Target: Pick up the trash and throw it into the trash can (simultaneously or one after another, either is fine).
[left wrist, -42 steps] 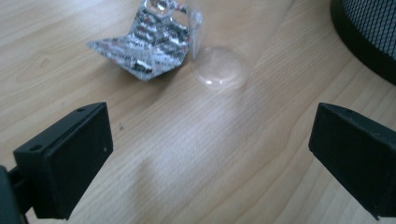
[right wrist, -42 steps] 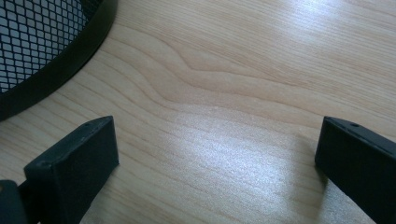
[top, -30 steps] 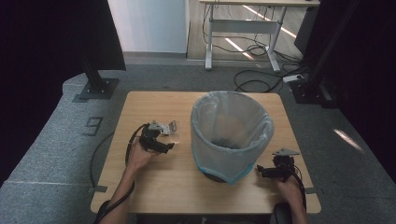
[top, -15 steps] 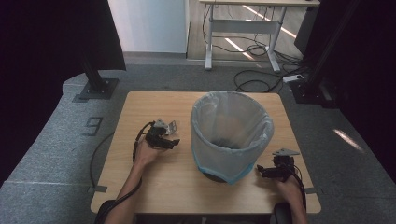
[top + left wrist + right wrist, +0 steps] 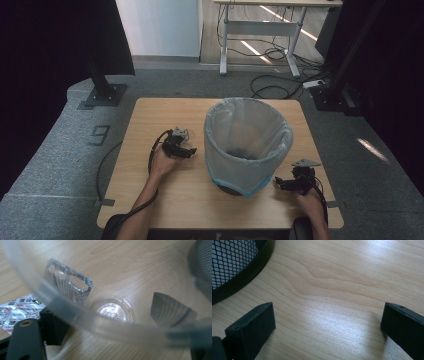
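Clear plastic cup (image 5: pixel 112 312) sits at my left claw (image 5: pixel 186 150), rim arcing across the left gripper view, one jaw seen through its wall; jaws have just been closing around it, can't tell if the pads press yet. That view also catches a foil blister pack (image 5: pixel 17 308) on the desk (image 5: pixel 150 115). High view: mesh bin (image 5: pixel 247 145) with liner, centre. My right claw (image 5: pixel 285 184) rests open beside the bin's base.

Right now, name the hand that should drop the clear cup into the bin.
Left. Its tongs have just been closing with the clear cup between them, right beside the bin. The right tongs stand open over the table.
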Motion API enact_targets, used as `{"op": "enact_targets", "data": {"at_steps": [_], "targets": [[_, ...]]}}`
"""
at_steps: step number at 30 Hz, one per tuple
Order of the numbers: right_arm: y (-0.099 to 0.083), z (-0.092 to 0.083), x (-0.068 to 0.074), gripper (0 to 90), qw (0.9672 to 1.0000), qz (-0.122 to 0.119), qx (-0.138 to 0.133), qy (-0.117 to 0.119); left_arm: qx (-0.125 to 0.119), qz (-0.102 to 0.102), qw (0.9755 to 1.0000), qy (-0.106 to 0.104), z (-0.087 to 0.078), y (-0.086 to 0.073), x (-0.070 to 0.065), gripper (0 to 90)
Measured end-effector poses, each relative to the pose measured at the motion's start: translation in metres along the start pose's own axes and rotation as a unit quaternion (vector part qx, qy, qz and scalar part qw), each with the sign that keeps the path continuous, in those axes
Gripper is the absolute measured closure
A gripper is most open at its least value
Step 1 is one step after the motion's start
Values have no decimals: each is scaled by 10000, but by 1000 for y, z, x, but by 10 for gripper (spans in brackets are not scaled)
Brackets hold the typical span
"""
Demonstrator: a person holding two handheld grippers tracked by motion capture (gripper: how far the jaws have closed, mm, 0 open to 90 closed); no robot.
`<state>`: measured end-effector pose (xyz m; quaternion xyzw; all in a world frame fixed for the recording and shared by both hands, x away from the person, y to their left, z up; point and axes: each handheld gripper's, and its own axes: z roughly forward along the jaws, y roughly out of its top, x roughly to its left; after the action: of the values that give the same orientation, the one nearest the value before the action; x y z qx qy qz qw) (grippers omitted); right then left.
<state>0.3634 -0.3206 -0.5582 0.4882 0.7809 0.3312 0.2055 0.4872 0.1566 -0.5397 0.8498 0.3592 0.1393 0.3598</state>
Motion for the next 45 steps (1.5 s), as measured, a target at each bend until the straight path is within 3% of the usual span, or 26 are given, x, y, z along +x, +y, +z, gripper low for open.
{"op": "enact_targets", "data": {"at_steps": [4,10,20,34,45], "targets": [[0,0,0,0,10000,-2,-2,1,-18,-13,9999,99,2,-2,1,278],[0,0,0,0,10000,-3,-1,-1,-96,-33,9999,89,0,-2,2,396],[0,0,0,0,10000,-2,-2,0,-123,13,9999,7,-10,5,1,408],[0,0,0,0,10000,-3,-1,-1,-180,-31,9998,-125,-37,18,5,406],[0,0,0,0,10000,-6,5,-4,-158,137,9997,-151,-59,34,5,404]]}}
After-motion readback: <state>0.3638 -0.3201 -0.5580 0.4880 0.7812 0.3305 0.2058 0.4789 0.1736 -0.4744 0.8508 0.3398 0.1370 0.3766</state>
